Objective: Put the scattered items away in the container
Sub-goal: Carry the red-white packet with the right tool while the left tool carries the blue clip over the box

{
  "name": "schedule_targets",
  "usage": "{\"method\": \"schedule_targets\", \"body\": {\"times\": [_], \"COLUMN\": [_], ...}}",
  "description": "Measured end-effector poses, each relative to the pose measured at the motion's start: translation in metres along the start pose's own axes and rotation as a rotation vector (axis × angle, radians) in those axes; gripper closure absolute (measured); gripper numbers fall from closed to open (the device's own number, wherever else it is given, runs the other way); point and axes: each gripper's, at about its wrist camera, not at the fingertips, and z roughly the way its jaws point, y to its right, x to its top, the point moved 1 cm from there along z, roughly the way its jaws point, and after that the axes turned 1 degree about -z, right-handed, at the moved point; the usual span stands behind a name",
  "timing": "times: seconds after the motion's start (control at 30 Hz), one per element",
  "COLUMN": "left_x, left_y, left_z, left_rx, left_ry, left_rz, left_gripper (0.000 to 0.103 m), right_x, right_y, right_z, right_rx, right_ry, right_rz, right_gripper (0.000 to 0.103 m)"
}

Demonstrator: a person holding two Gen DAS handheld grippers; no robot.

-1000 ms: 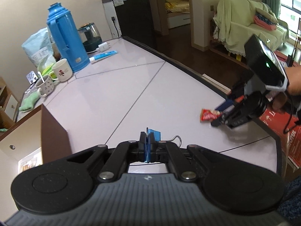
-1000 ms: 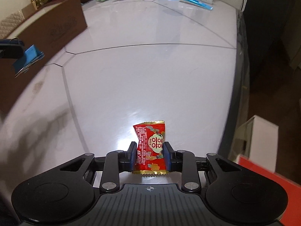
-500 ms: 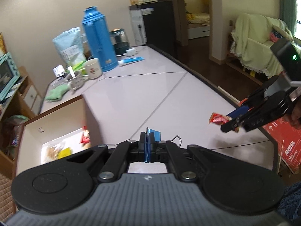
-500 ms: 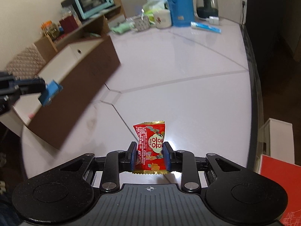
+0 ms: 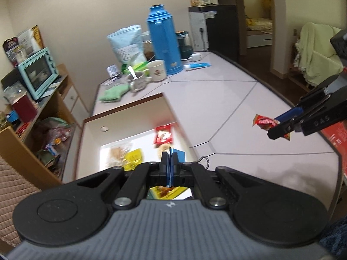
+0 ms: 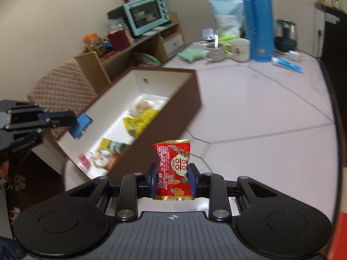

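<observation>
My left gripper [image 5: 169, 166] is shut on a blue binder clip [image 5: 177, 155] and holds it above the near end of the brown box [image 5: 121, 111]. It also shows in the right wrist view [image 6: 72, 122], with the clip [image 6: 81, 124] over the box's near corner. The box [image 6: 184, 99] holds several snack packets [image 6: 141, 120]. My right gripper [image 6: 173, 178] is shut on a red candy packet [image 6: 174, 169], held in the air above the white table to the right of the box. In the left wrist view the packet [image 5: 264, 122] sticks out of the right gripper [image 5: 279, 127].
At the far end of the table [image 5: 227, 99] stand a blue thermos [image 5: 163, 41], two mugs [image 5: 156, 70], a green cloth [image 5: 112, 93], a toothpaste tube [image 5: 197, 65] and a kettle [image 6: 285, 35]. A shelf with a teal oven [image 5: 38, 71] is left of the table.
Both grippers have risen and swung left toward the box. The left gripper with the clip is now over the box's near end. The right gripper carries the candy packet closer to the box.
</observation>
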Motion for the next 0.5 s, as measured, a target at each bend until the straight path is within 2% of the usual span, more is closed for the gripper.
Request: {"method": "schedule_targets", "body": {"times": [0.23,0.5], "left_x": [-0.013,-0.022], "left_y": [-0.045,-0.082], "left_z": [0.001,0.012], "left_rx": [0.019,0.012], "left_ry": [-0.019,-0.043], "left_rz": [-0.001,-0.007], "left_gripper": [0.103,0.103], "right_x": [0.022,0.039], "right_y": [-0.042,-0.066], "right_z": [0.026,0.051], "right_rx": [0.026,0.017], "right_ry": [0.018,0.014], "right_rz": [-0.019,-0.026], "right_gripper": [0.075,0.075]}}
